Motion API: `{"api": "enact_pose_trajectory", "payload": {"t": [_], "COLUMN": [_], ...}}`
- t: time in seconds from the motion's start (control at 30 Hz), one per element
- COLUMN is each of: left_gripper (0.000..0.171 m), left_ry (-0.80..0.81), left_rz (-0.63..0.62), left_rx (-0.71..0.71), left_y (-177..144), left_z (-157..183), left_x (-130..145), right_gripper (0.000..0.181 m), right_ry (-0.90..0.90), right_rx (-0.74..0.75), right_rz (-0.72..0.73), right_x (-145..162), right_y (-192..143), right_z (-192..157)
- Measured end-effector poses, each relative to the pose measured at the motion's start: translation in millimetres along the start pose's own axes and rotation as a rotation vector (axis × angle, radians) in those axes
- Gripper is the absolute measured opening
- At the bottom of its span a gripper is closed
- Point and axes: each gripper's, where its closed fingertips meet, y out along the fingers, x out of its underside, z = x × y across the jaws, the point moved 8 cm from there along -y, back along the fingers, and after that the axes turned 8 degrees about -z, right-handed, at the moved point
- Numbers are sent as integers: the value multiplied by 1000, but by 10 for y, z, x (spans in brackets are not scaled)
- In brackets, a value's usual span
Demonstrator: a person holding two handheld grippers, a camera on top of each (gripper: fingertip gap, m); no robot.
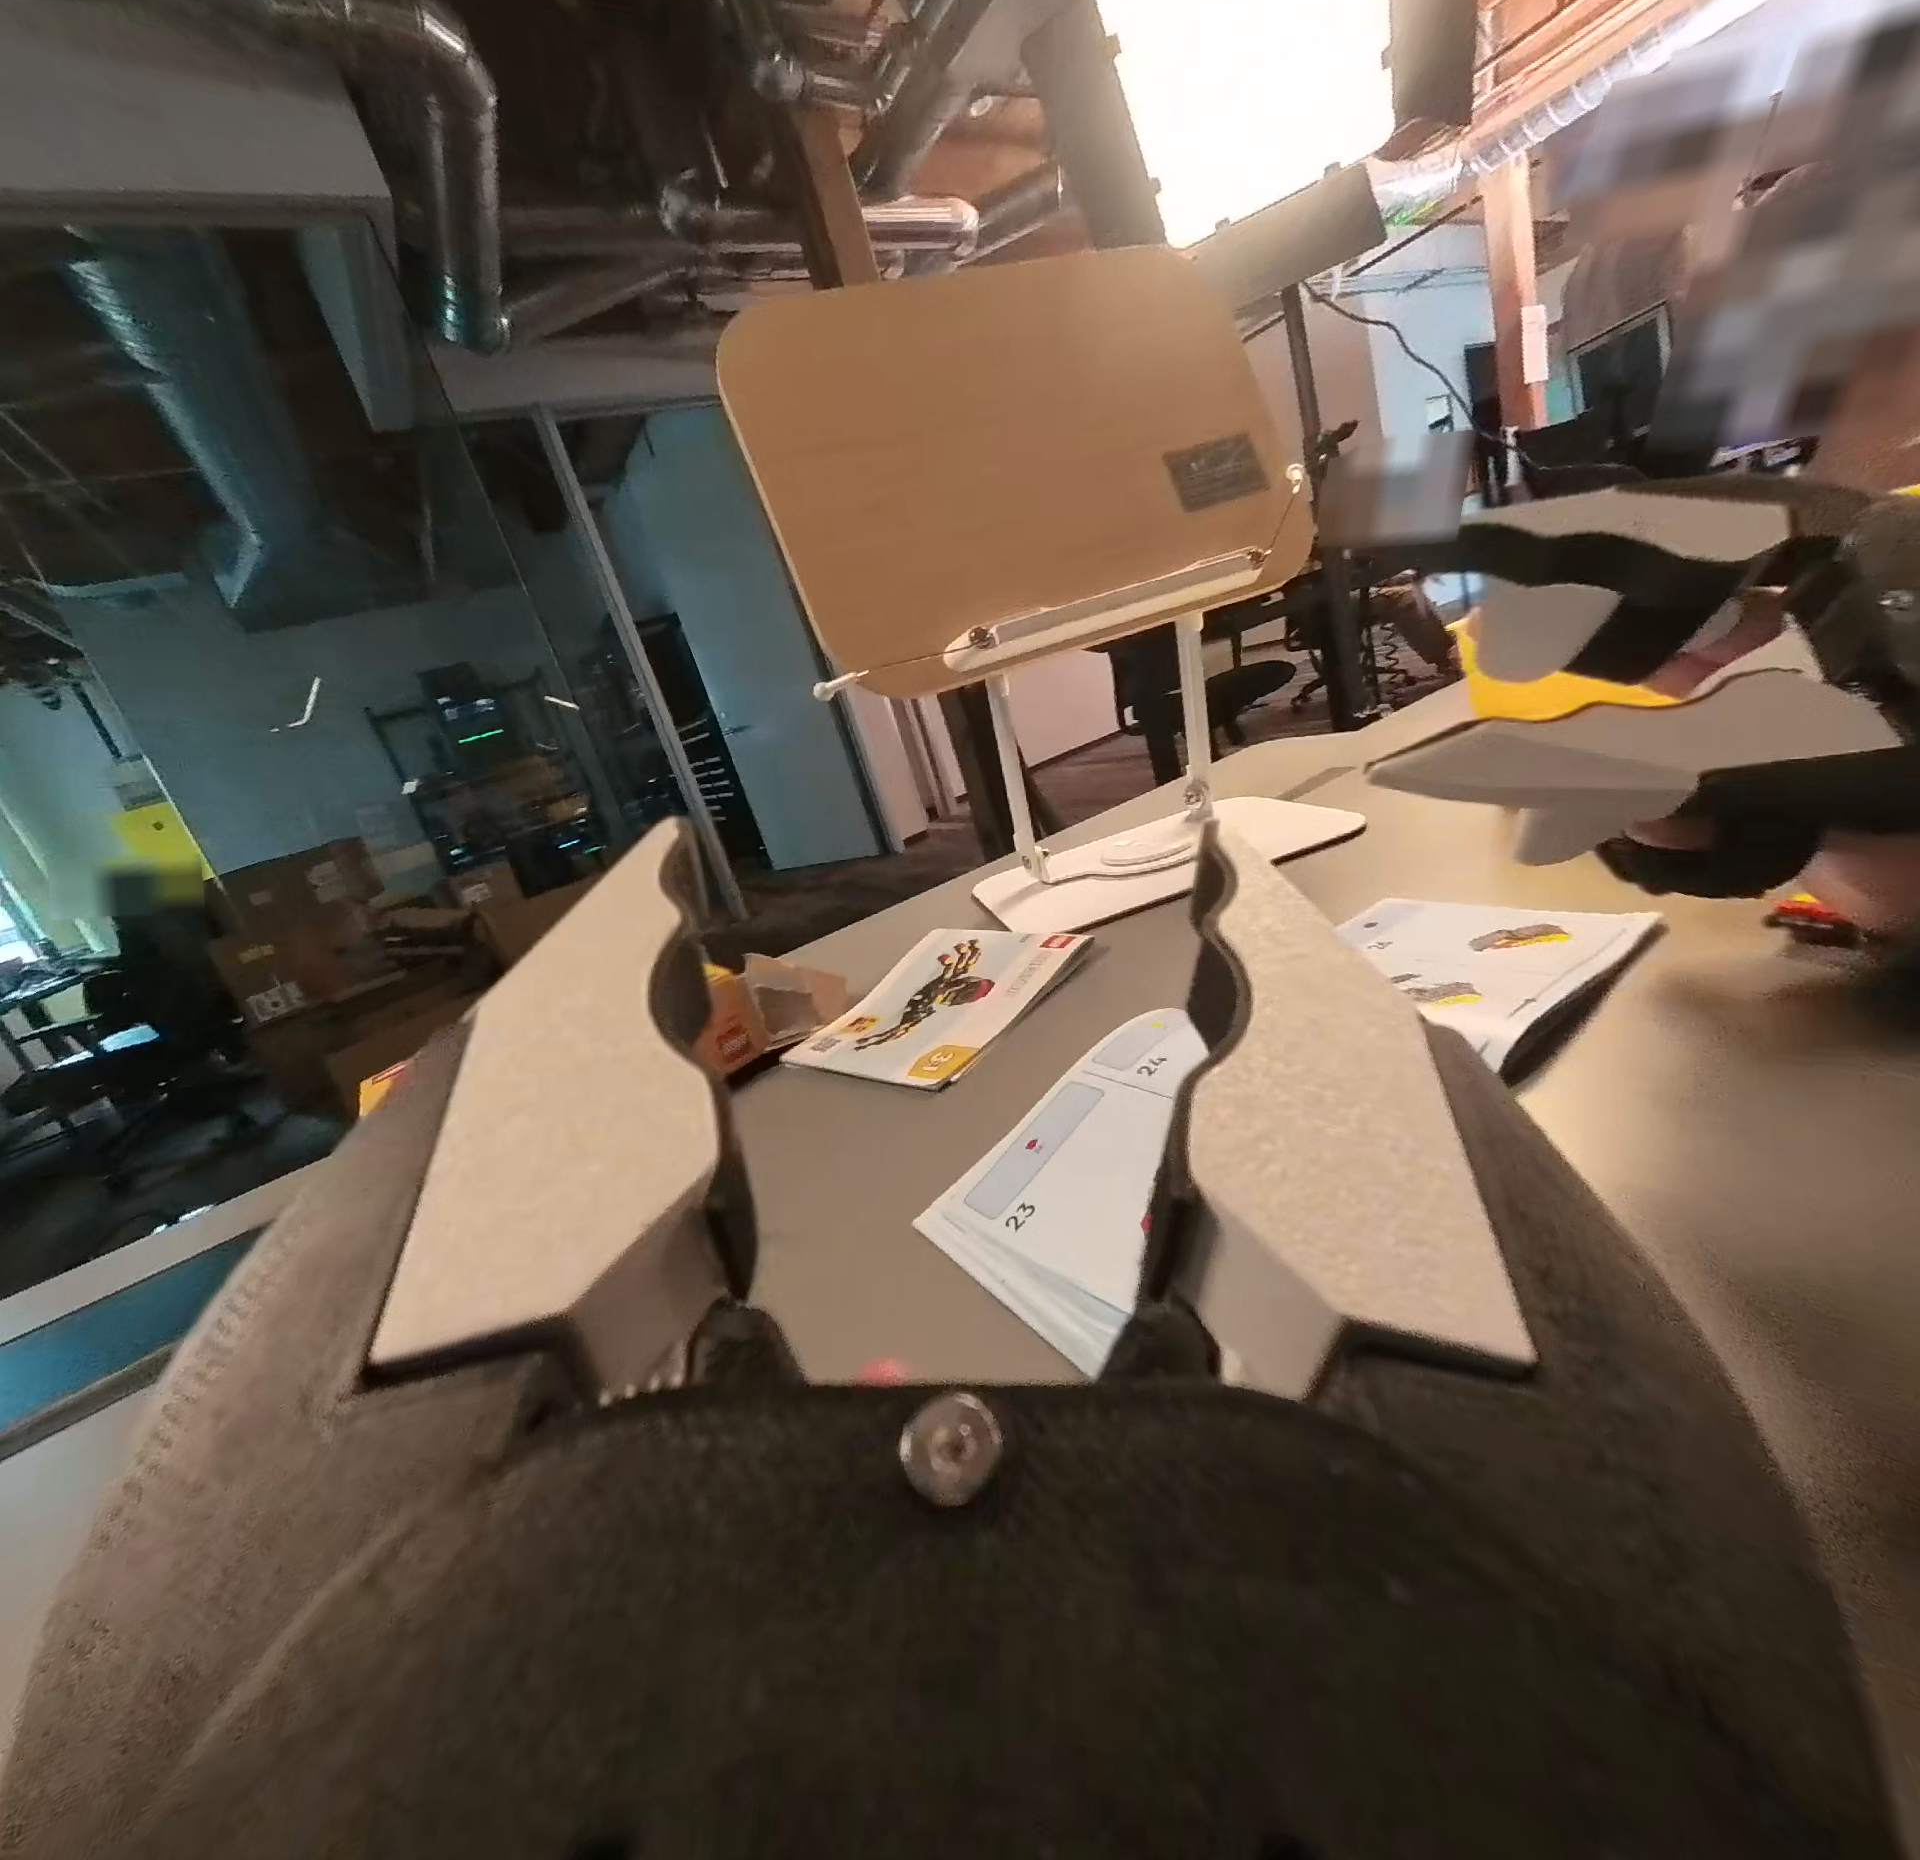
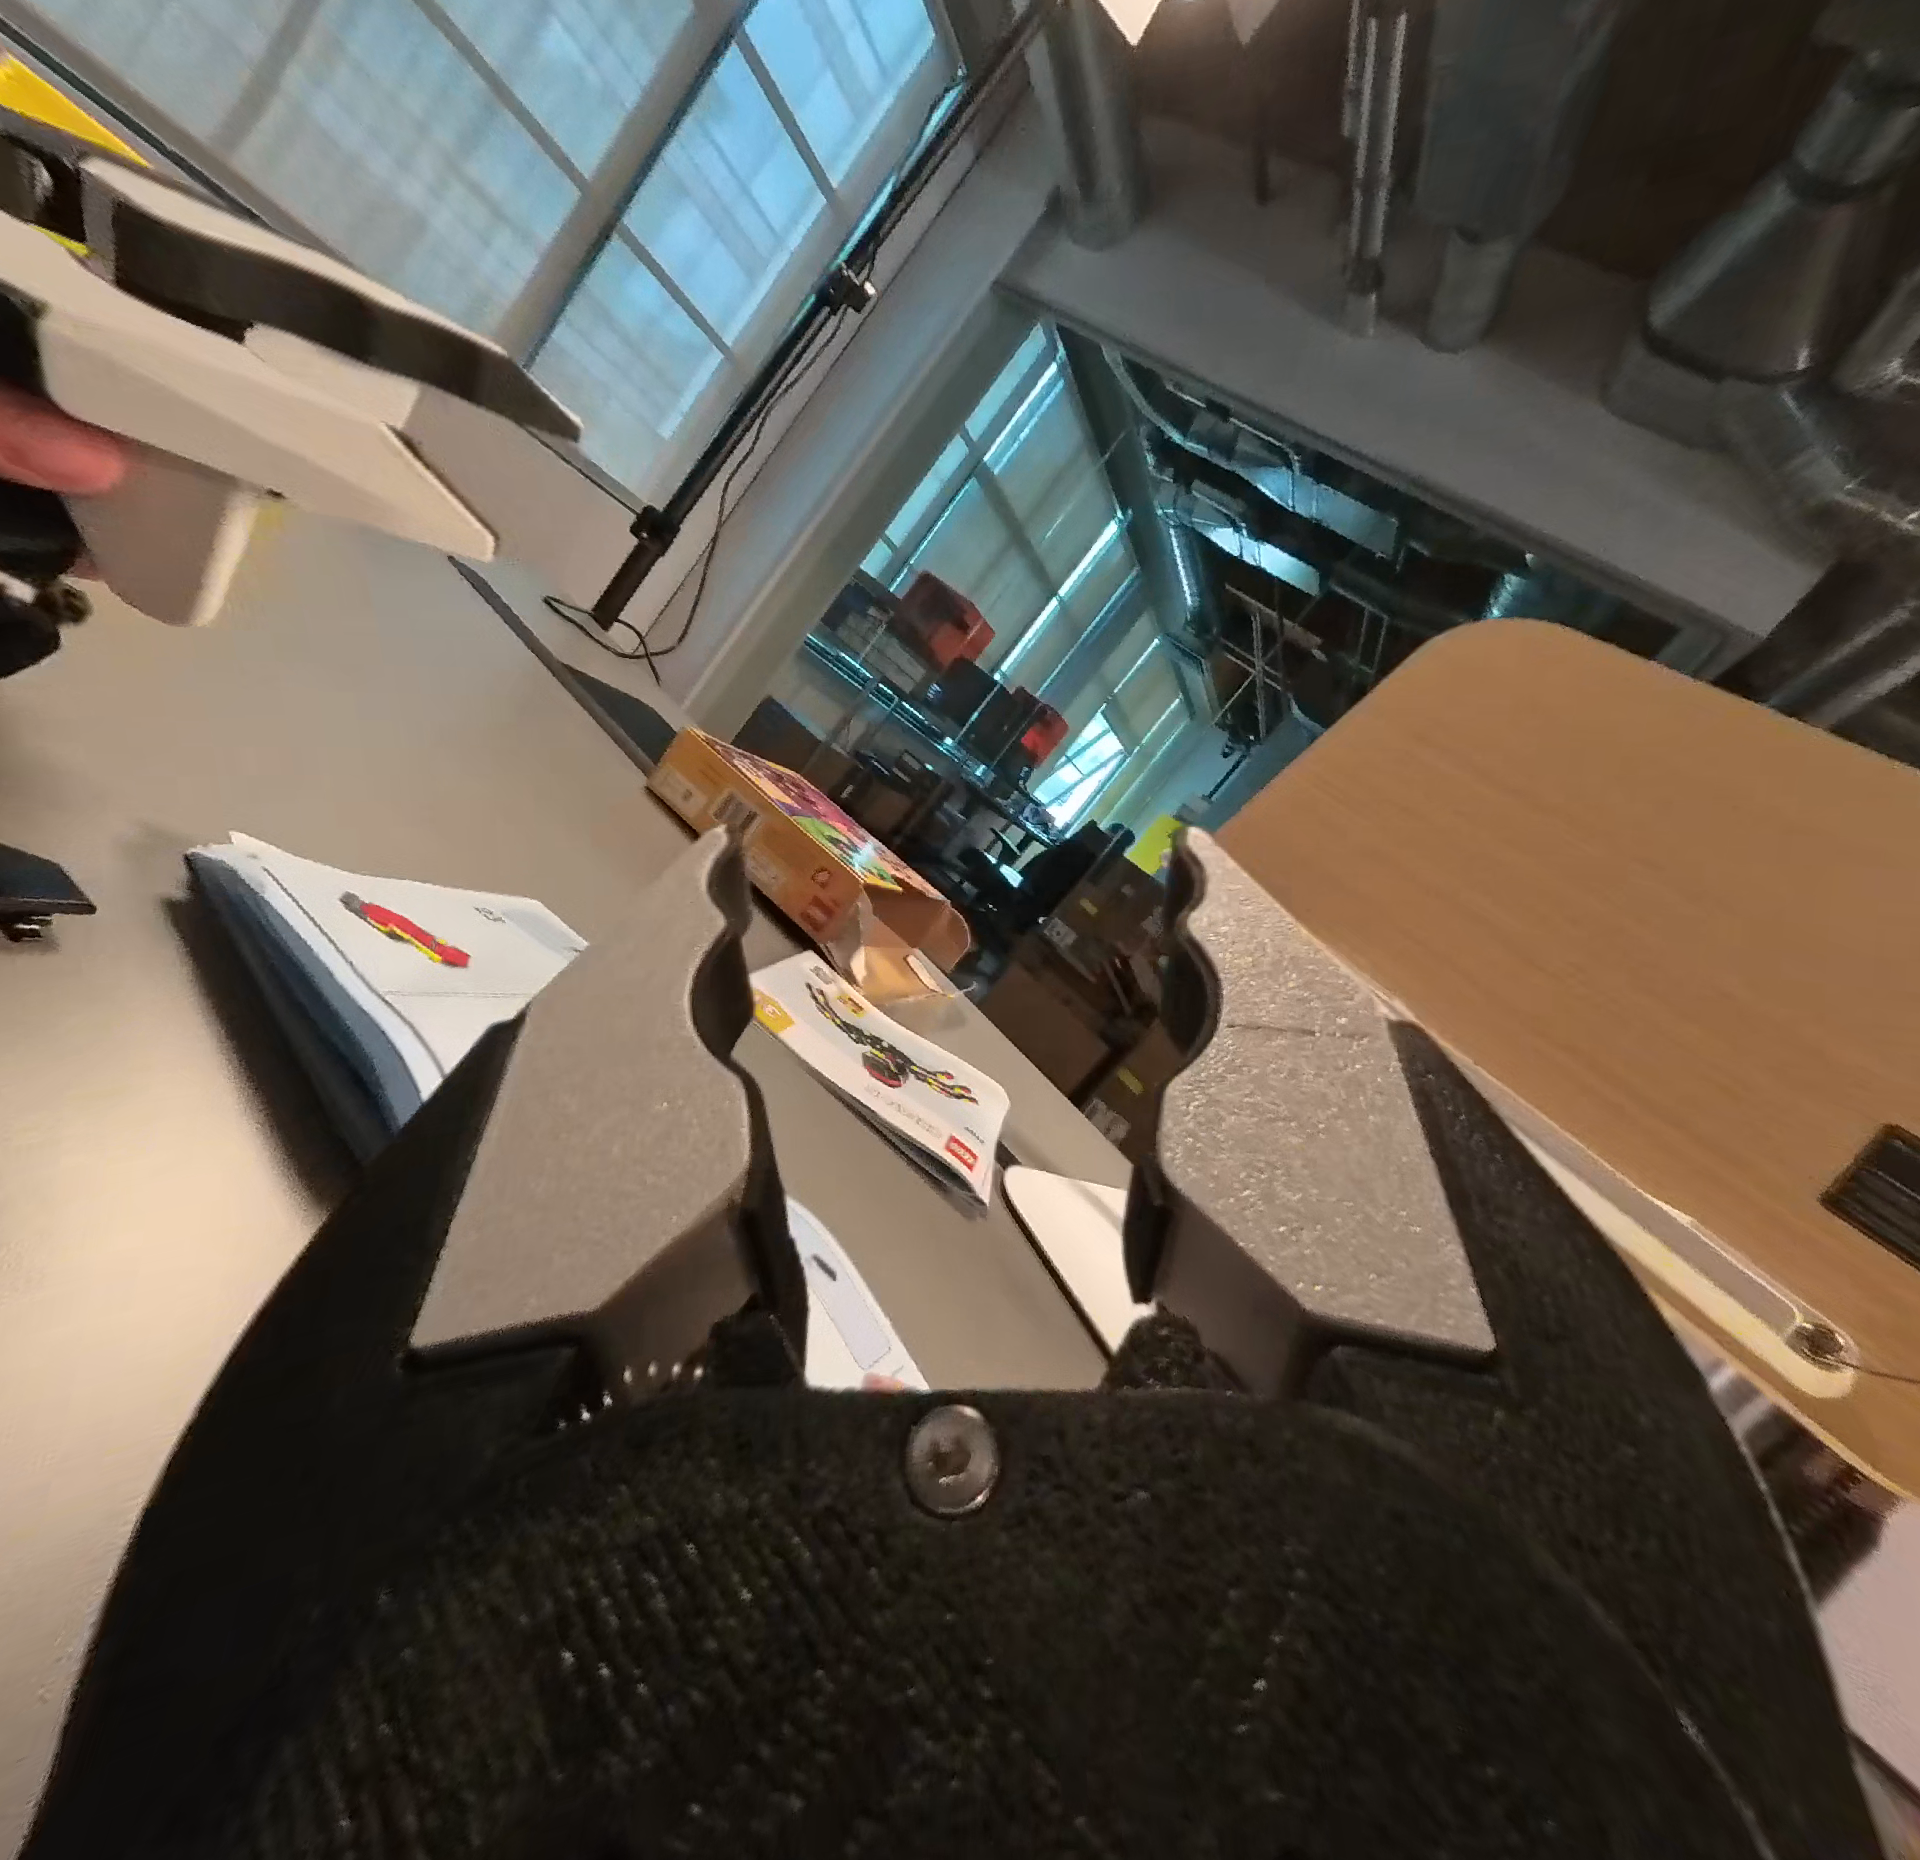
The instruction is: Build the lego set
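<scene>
My left gripper point(image 1: 940, 854) is open and empty, held above the grey table point(image 1: 862, 1166). Below it lie an open instruction booklet point(image 1: 1070, 1187), a closed booklet point(image 1: 935, 1005) with a black and yellow model on its cover, and a second open booklet point(image 1: 1507, 969). My right gripper point(image 2: 954, 854) is open and empty, tilted over the table. It also shows in the left wrist view point(image 1: 1423, 667), held by a gloved hand point(image 1: 1766, 834). A small red lego piece point(image 1: 1818, 922) lies blurred at the far right. The left gripper point(image 2: 530, 480) shows at the upper left of the right wrist view.
A wooden book stand point(image 1: 1008, 460) on a white base point(image 1: 1174, 854) stands at the back of the table, close to my right gripper point(image 2: 1610, 927). An opened orange lego box point(image 2: 769, 823) lies near the table's far edge. A dark object point(image 2: 31, 896) sits at the left. To the small red lego piece point(image 1: 1818, 922): right tips about 20 cm, left tips about 25 cm.
</scene>
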Motion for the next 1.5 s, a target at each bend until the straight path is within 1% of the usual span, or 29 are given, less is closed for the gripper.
{"api": "enact_pose_trajectory", "payload": {"t": [0.1,0.23,0.33,0.47,0.57,0.67,0.8,0.93,1.07,1.17,1.27,1.4,1.5], "left_gripper": [95,93,92,91,90,90,91,91,92,93,93,92,92], "left_ry": [11,0,41,220,313,347,318,265,246,270,311,415,439], "left_rz": [-24,-23,-40,-42,-90,-124,-168,-198,-170,-104,-54,-81,-124], "left_rx": [-20,-45,-87,-168,-255,-317,-350,-363,-351,-344,-289,-274,-304], "left_y": [9,-21,-87,-211,-287,-341,-345,-340,-326,-343,-345,-368,-484], "left_z": [-17,-48,-47,-4,26,33,-22,-81,-83,-31,81,182,205], "left_x": [22,24,9,-65,-79,-83,-37,11,-1,-79,-142,-149,-152], "right_gripper": [71,63,59,56,56,55,55,54,54,53,53,53,53], "right_ry": [-4,-100,-148,-111,-84,-79,-75,-62,-53,-54,-66,-92,-96], "right_rx": [20,-13,-23,7,42,64,84,102,84,59,43,35,36], "right_rz": [25,41,29,32,15,12,3,-8,3,15,21,20,17], "right_x": [-23,-80,-78,-52,-23,-24,-23,-13,-14,-23,-36,-58,-66], "right_y": [-75,-122,-120,-143,-150,-168,-196,-222,-235,-227,-220,-222,-211], "right_z": [32,-72,-115,-42,16,38,56,80,73,45,14,-23,-37]}}
